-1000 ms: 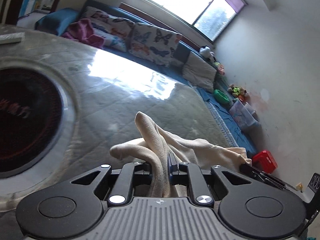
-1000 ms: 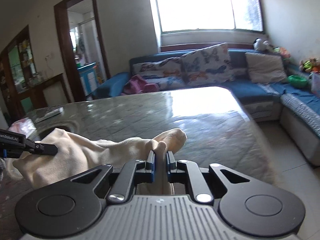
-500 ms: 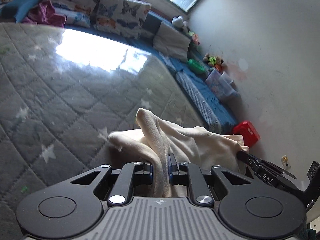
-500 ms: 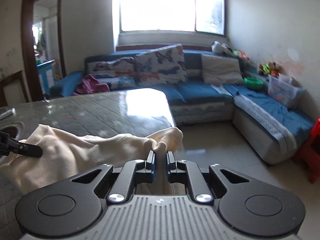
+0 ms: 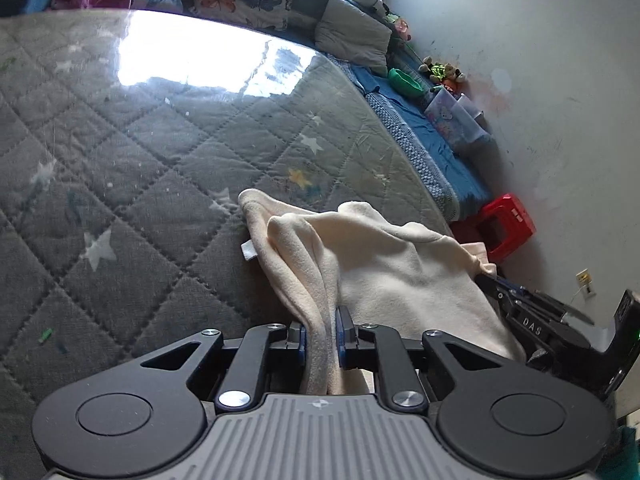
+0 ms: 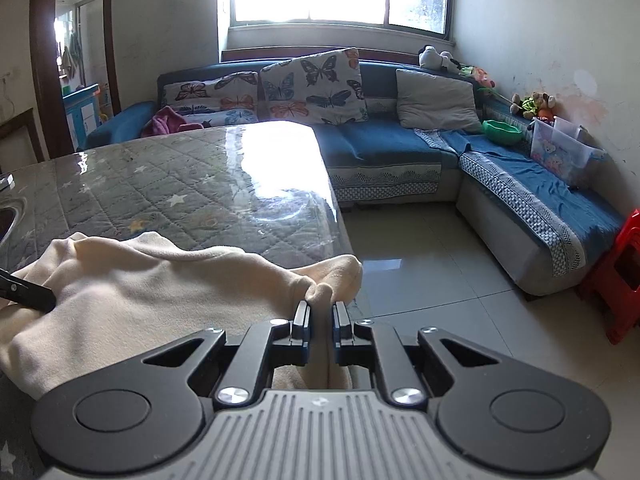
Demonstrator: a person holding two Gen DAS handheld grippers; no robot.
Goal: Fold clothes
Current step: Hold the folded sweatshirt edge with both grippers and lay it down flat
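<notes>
I have the cream fleece garment (image 5: 392, 276) pinched at two points, my left gripper (image 5: 320, 330) clamped on one bunched edge and my right gripper (image 6: 321, 320) clamped on another, the cloth slung between them over the near corner of the quilted table (image 6: 180, 196). My worry is the right-hand end: it sits near the table edge, so lowering unevenly could let that side slide toward the tiled floor (image 6: 432, 264) or fold crooked.

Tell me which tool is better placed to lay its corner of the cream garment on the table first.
Left, probably. The left tool pinches the cream garment directly over the quilted table. The right tool grips its fold at the table's edge, beside open floor.
</notes>
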